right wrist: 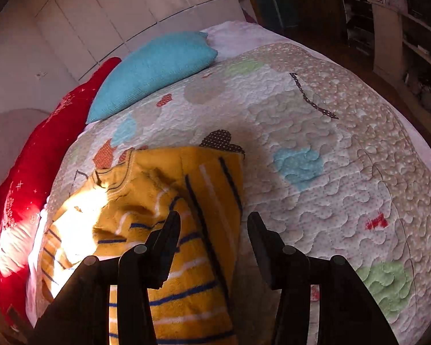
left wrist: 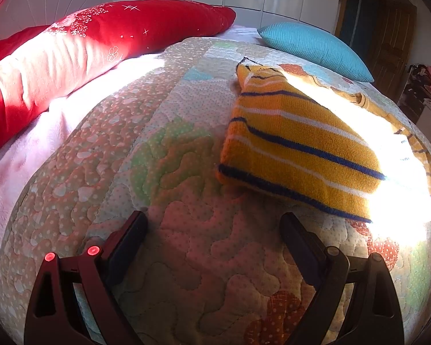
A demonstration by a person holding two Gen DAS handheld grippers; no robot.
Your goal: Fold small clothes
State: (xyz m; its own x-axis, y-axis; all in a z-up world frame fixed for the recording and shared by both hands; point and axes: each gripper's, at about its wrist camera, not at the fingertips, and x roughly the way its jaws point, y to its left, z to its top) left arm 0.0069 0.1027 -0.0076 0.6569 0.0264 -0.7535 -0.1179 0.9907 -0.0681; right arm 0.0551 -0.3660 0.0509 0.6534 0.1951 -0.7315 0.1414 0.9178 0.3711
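— Far left on the bed: long red bolster (left wrist: 80, 57), satiny, sprinkled with white stars and flowers, half washed out by sun. Beside it?

— Quilted bedspread (left wrist: 169, 155), puffy meander stitching, dotted patches of tan, green, pink and orange. Soft, slightly domed through the fisheye.

— Further right?

— Yellow knitted sweater (left wrist: 298, 146), chunky ribbed wool with navy and white stripes, folded into a thick wedge, lying flat on the quilt right of centre. Bright glare over its right edge. Beyond it, teal cushion (left wrist: 316, 49), waffle-textured, almond-shaped.

— And the left gripper (left wrist: 214, 224)?

— Fingers spread wide, nothing between them, hovering over bare quilt just short of the sweater's near hem.

— From the right wrist view, same order?

— Bolster along the left edge, then the sweater (right wrist: 186, 230) at lower left, ribbed collar rumpled and sunlit, one striped panel lapped flat over the rest. Teal cushion (right wrist: 155, 72) above. Quilt running off to the right.

— Right gripper (right wrist: 212, 221)?

— Parted, empty; left finger (right wrist: 169, 241) over the knit, right finger over the quilt just beside the sweater's edge. Contact with the fabric: cannot tell.
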